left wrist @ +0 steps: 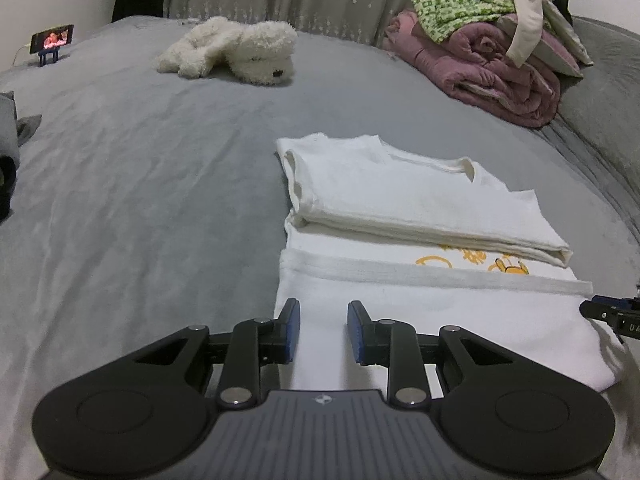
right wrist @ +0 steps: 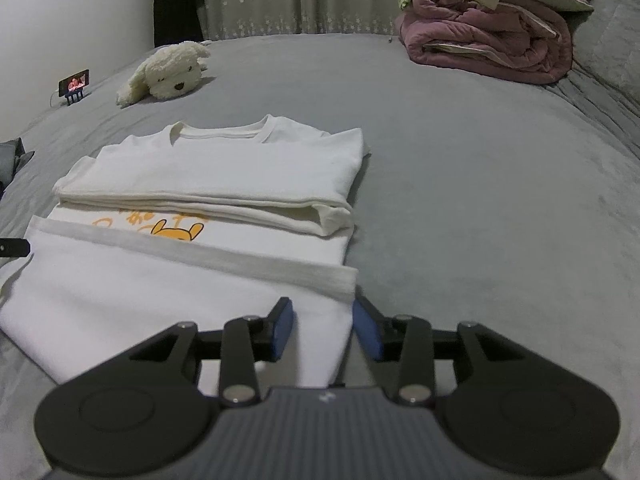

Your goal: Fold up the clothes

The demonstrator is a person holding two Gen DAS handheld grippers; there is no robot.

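Both hand-held grippers, left (left wrist: 323, 330) and right (right wrist: 323, 330), jaws parted, unclenched over white shirt (right wrist: 160, 300).

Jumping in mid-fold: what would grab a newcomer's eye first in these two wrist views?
First, the white T-shirt with an orange cartoon print, partly folded on the grey bedspread just ahead of both grippers. Next, the fluffy cream plush dog lying farther back, and the rolled mauve quilt at the far right with a green patterned garment heaped on it. A small lit phone on a stand sits at the far left edge.
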